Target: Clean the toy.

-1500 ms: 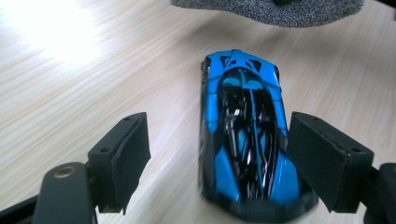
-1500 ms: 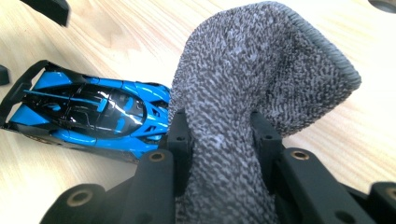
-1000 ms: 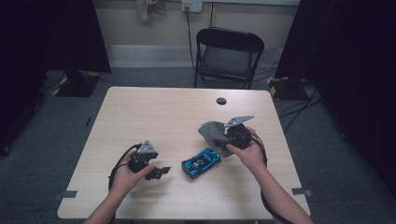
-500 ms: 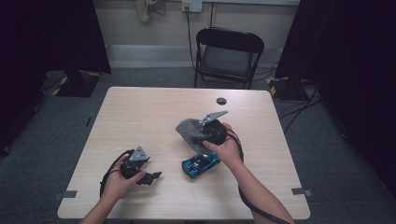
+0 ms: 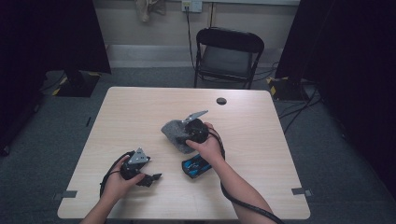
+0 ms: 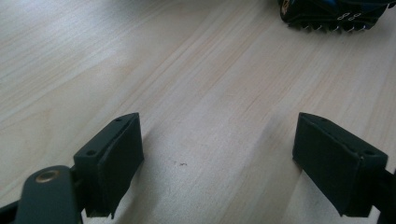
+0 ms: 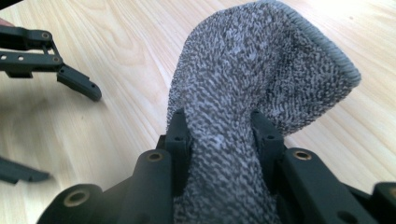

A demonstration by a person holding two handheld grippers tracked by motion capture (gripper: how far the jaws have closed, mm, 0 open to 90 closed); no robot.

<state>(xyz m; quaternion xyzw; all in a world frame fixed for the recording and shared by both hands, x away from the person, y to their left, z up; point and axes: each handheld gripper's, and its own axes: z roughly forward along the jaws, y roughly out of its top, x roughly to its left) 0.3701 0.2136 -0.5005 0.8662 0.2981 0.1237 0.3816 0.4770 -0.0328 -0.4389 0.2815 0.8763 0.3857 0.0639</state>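
A grey knitted cloth [image 5: 172,131] hangs over the middle of the wooden table [image 5: 140,107], pinched by my right gripper [image 5: 183,136]. In the right gripper view both jaws are shut on a bunched fold of the cloth [image 7: 261,60]. A blue and black toy car [image 5: 196,166] lies just in front of that hand, partly under the wrist. My left gripper [image 5: 152,178] rests low near the table's front left, pointing toward the car [image 6: 336,11]. Its jaws have just been opening and stand wide, with only bare tabletop between them [image 6: 219,140].
A small black round object [image 5: 221,101] lies near the table's far edge. A black folding chair [image 5: 229,56] stands behind the table. Black cables trail from both grippers along the forearms.
My right hand has carried the grey cloth leftward, from right of the toy car to behind it. The left hand has hardly moved.
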